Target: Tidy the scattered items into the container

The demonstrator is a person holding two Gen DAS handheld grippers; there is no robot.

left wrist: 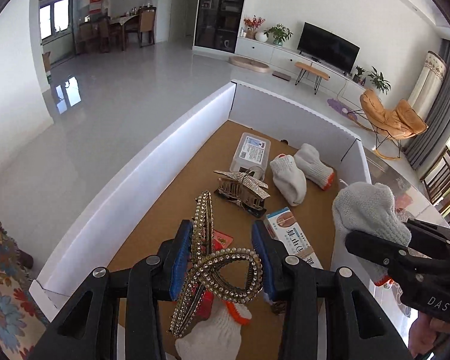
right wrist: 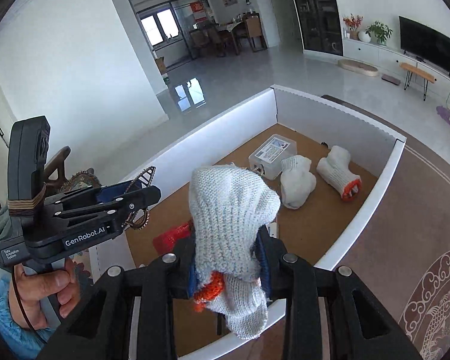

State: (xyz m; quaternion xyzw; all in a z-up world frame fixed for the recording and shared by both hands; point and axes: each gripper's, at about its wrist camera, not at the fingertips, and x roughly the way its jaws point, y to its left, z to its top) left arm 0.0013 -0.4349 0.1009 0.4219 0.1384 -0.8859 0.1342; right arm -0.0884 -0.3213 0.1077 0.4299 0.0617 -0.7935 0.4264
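The left gripper holds a rhinestone hair clip between its blue pads, above the near end of the white box. The right gripper is closed on a knit glove, which stands up between its fingers, its orange cuff hanging near the pads; it hovers over the box's near right edge.

On the box's brown floor lie two rolled gloves side by side at the far end, a clear plastic case just beside them, a second jewelled clip nearer, a long carton and a red item. Another glove lies below the left gripper.
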